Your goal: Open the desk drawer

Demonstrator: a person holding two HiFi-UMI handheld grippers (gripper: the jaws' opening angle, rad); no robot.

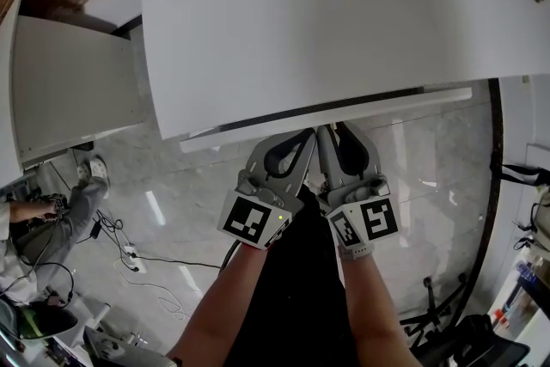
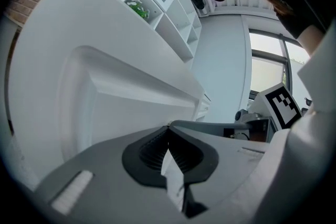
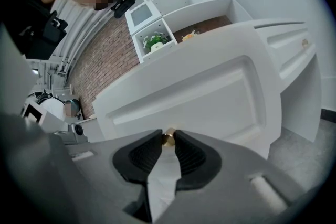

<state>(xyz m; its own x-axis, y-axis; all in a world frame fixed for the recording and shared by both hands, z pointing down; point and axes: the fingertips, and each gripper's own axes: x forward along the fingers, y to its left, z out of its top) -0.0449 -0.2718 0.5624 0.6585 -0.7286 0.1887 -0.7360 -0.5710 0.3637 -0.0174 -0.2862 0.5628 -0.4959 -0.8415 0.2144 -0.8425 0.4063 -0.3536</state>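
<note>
The white desk [image 1: 344,13] fills the top of the head view, with its drawer front [image 1: 326,118] as a narrow strip under the edge. In the right gripper view the panelled drawer front [image 3: 210,97] carries a small brass knob [image 3: 168,138]. My right gripper [image 3: 168,140] is shut on that knob, its dark pads pinching it at the tips. My left gripper [image 2: 169,127] is just left of it, with its tips meeting on nothing, close to the drawer front [image 2: 121,107]. Seen from above, both grippers [image 1: 301,137] [image 1: 331,133] reach side by side under the desk edge.
A second white desk [image 1: 69,90] stands at the left. Below it a seated person [image 1: 51,219] and cables [image 1: 129,253] are on the marble floor. A white shelf unit with a green plant [image 3: 157,42] stands against a brick wall beyond the desk. A chair base [image 1: 447,314] is at lower right.
</note>
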